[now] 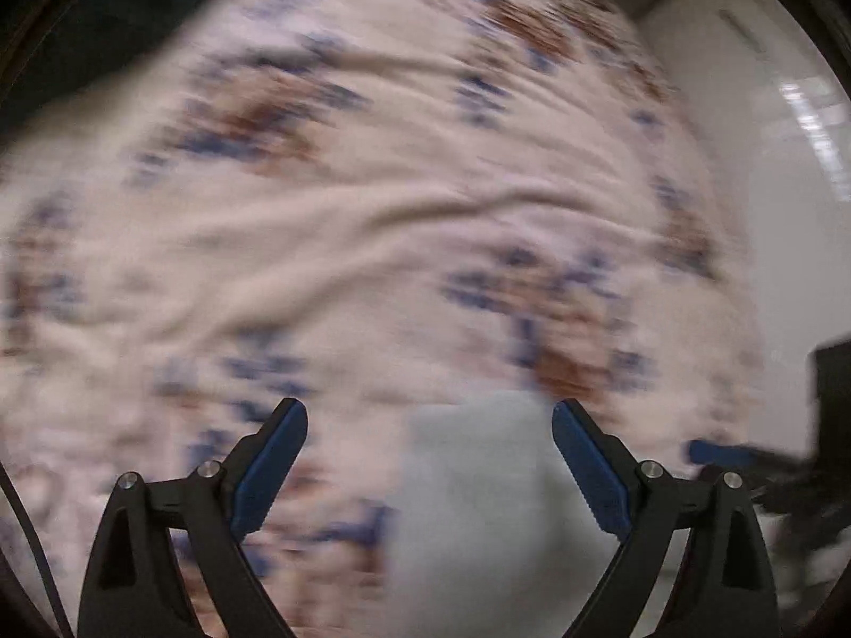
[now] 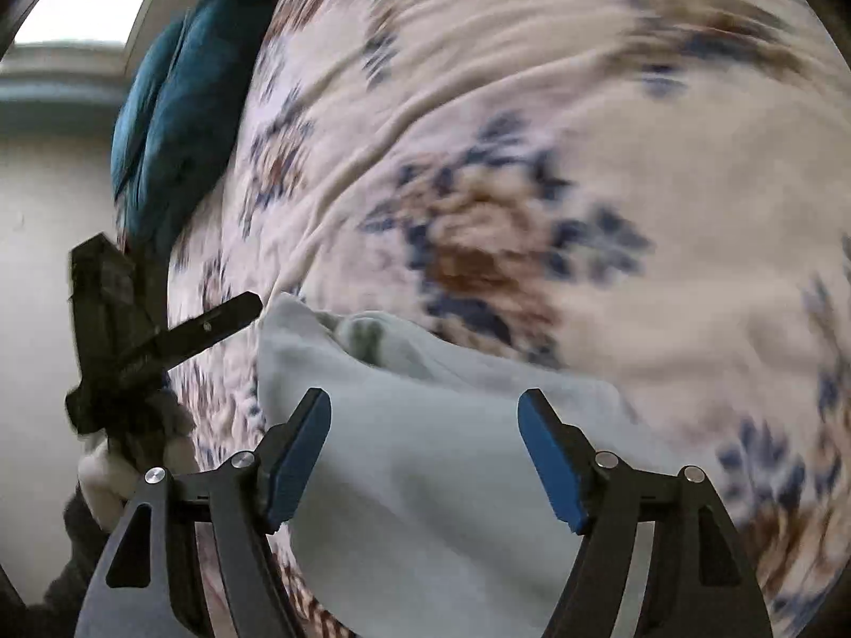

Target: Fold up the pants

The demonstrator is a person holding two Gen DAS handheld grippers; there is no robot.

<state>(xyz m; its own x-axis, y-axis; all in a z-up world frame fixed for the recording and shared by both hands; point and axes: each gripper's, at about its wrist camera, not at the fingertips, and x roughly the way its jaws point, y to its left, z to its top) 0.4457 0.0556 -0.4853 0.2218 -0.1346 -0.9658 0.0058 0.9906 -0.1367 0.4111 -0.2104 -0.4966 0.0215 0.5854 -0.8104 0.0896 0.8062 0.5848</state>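
The right gripper [image 2: 424, 452] stands wide open above the pants [image 2: 425, 478], a pale blue-grey bundle lying just below its blue pads [image 2: 298, 457]; nothing is pinched between them. The left gripper [image 1: 430, 465] is also spread wide and holds nothing, with the same pants [image 1: 468, 505] showing as a pale patch near its right finger. In the right wrist view the left gripper [image 2: 159, 340] sits at the left edge, beside the near left corner of the pants.

The pants lie at the near edge of a bedspread [image 2: 532, 159], cream with blue and brown flowers, wrinkled into long creases. One dark teal cushion [image 2: 175, 127] rests at the far left of the bed. I count one pair of pants, one bedspread, one cushion and two grippers. No container shows. Both views are blurred, so fine detail on the cloth is lost.
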